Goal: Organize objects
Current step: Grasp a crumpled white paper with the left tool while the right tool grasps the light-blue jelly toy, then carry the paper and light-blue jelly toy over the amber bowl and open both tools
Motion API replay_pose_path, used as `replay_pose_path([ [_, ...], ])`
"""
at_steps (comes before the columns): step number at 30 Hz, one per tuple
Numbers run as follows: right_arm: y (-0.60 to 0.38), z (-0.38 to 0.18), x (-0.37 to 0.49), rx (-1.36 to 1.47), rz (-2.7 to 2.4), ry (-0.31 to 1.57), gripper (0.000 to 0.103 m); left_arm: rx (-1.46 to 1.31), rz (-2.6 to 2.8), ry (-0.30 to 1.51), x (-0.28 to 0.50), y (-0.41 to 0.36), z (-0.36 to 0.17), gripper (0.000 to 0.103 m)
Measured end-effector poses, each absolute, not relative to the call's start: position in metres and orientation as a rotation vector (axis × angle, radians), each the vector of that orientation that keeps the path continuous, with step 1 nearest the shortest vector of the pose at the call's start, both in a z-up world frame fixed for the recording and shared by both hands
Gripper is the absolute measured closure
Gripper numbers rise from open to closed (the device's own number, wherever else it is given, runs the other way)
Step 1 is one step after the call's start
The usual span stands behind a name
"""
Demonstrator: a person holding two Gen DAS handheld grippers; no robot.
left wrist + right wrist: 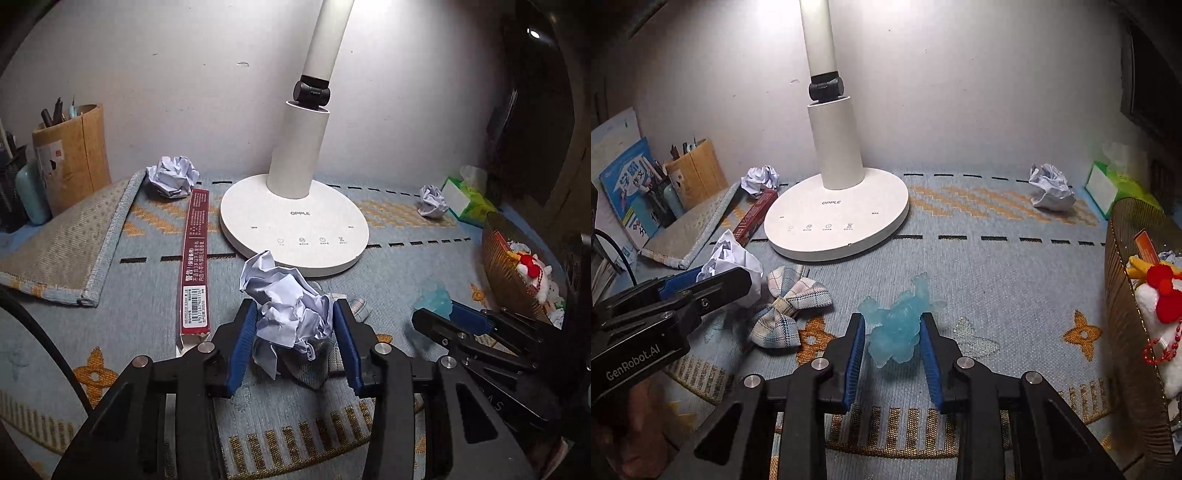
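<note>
A crumpled paper ball [291, 306] sits pinched between the blue pads of the left hand-held gripper [295, 325], lying partly over a plaid fabric bow [790, 302] on the patterned cloth-covered desk [997, 266] just in front of the white lamp base [295, 221]. Just to its right, a translucent blue figurine [901, 328] is pinched between the pads of the right hand-held gripper [894, 332]. In all there are three crumpled paper balls, the second [170, 177] behind the red box [195, 262], the third [1051, 188] near the green tissue pack [1115, 188], with one woven basket [1126, 295] of plush toys at the right.
</note>
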State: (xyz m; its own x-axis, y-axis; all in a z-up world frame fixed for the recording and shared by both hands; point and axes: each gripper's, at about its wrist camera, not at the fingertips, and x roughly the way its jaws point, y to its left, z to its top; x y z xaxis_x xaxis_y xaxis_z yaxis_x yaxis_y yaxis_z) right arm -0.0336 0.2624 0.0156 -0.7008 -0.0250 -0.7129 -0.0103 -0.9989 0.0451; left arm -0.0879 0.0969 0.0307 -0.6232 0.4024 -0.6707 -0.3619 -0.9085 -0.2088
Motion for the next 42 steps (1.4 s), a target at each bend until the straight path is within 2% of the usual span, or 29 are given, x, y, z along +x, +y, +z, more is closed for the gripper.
replay_pose_path([
  [8,0.257,0.022,0.036,1.173,-2.837,-0.127,0.074,-0.997,2.490,-0.106,-0.006,0.070,0.055,0.064],
  [12,0.249,0.019,0.078,1.189,-2.803,-0.069,0.074,-1.022,2.496,-0.130,0.034,0.057,0.047,0.064],
  [18,0.241,0.009,0.117,1.267,-2.727,-0.030,0.074,-1.077,2.633,-0.005,0.067,0.060,0.034,0.064],
  [24,0.238,0.002,0.121,1.302,-2.698,0.001,0.072,-1.041,2.672,0.044,0.080,0.065,0.028,0.064],
  [25,0.239,0.002,0.120,1.304,-2.688,-0.014,0.067,-1.026,2.664,0.023,0.081,0.063,0.029,0.064],
  [27,0.241,0.003,0.119,1.301,-2.664,-0.050,0.051,-1.034,2.665,-0.021,0.080,0.058,0.028,0.064],
  [28,0.242,0.003,0.119,1.309,-2.671,-0.048,0.036,-1.046,2.656,-0.045,0.078,0.055,0.027,0.064],
  [29,0.241,0.003,0.118,1.319,-2.689,-0.038,0.033,-1.059,2.649,-0.066,0.076,0.053,0.026,0.064],
  [32,0.237,0.002,0.118,1.322,-2.688,-0.012,0.033,-1.058,2.654,-0.096,0.076,0.050,0.026,0.064],
  [34,0.234,0.002,0.119,1.317,-2.703,0.016,0.042,-1.036,2.661,-0.092,0.079,0.051,0.028,0.064],
  [36,0.233,0.002,0.120,1.304,-2.708,0.026,0.058,-1.023,2.667,-0.087,0.080,0.051,0.029,0.064],
  [38,0.234,0.003,0.121,1.288,-2.707,0.016,0.067,-1.021,2.671,-0.094,0.080,0.050,0.029,0.064],
  [42,0.238,0.006,0.124,1.248,-2.723,-0.024,0.073,-1.026,2.677,-0.092,0.079,0.050,0.029,0.064],
])
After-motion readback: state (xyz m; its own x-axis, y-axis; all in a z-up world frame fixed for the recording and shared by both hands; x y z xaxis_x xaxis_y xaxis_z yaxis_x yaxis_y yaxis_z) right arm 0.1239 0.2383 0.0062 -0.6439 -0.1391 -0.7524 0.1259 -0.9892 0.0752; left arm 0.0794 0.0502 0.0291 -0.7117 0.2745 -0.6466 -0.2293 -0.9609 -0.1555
